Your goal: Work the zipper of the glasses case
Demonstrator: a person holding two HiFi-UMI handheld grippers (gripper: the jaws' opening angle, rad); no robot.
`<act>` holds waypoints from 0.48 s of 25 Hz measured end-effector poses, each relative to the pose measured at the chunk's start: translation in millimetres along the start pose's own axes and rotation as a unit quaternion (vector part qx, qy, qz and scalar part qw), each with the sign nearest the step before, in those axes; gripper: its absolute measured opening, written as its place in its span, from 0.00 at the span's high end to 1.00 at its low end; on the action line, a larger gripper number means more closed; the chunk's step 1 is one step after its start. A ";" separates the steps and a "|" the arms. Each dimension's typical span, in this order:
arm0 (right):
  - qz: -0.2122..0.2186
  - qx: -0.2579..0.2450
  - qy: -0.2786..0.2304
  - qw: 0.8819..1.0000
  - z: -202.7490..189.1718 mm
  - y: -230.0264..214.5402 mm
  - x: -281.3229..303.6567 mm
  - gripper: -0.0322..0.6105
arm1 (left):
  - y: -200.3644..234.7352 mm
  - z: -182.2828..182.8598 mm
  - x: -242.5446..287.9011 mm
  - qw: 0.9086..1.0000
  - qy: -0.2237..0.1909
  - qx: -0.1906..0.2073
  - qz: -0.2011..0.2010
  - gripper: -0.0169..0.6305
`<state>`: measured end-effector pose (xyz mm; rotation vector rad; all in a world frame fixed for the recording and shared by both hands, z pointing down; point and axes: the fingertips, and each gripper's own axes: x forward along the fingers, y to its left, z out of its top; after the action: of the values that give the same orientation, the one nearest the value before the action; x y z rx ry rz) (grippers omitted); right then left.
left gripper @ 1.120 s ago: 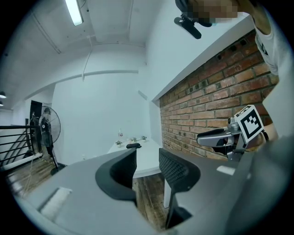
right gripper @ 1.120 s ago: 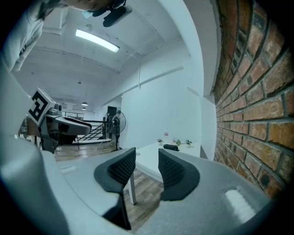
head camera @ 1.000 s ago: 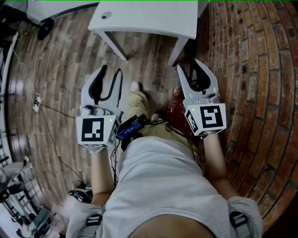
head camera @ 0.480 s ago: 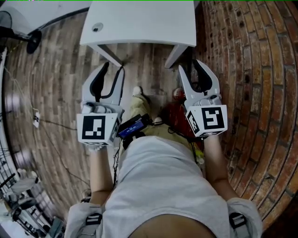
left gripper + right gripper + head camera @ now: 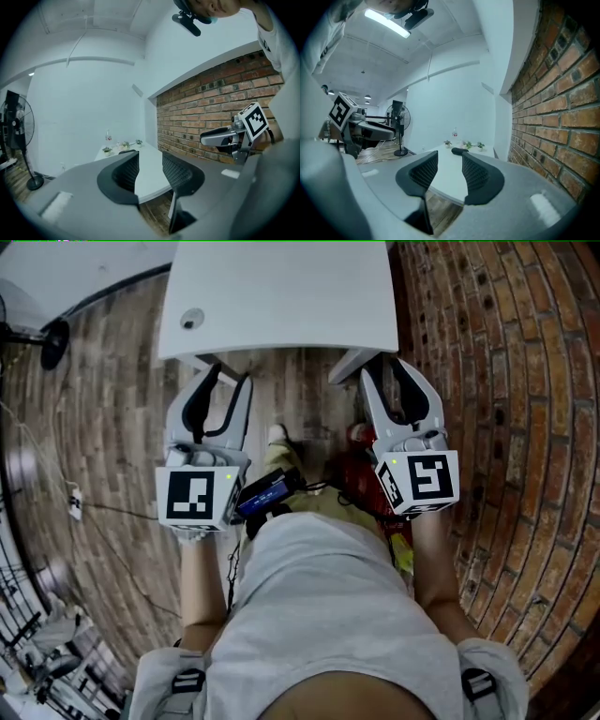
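A dark, elongated case (image 5: 459, 151) lies on the white table (image 5: 281, 296), seen past the jaws in the right gripper view. In the left gripper view a dark sliver of it (image 5: 123, 151) peeks above one jaw. My left gripper (image 5: 227, 379) is held over the wooden floor, just short of the table's near edge. Its jaws stand apart with nothing between them (image 5: 150, 171). My right gripper (image 5: 384, 368) hangs by the table's right leg, also open and empty (image 5: 449, 171). Neither gripper touches the case.
A brick wall (image 5: 506, 381) runs close along the right. Small potted plants (image 5: 466, 145) and a bottle stand at the table's far end. A standing fan (image 5: 21, 136) is off to the left. A red object (image 5: 361, 470) and cables lie on the floor by the person's feet.
The table has drawn nearer in the head view, and both grippers now reach its near edge. The jaws of both stand as wide as before.
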<state>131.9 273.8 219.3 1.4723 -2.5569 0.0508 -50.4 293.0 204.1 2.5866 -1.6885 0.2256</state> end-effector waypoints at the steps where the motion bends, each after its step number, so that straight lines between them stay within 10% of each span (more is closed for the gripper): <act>1: -0.002 0.000 -0.001 1.000 0.2 -0.3 2.7 0.70 | 2.2 -0.5 2.4 1.000 -0.001 -0.001 -0.002 0.74; 12: -0.030 -0.007 -0.007 1.000 14.5 -3.7 52.3 0.70 | 48.0 2.3 40.1 1.000 -0.010 0.013 -0.025 0.74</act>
<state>107.3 225.5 214.3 1.5481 -2.5167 0.0148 -78.2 236.9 205.6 2.6540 -1.6363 0.2215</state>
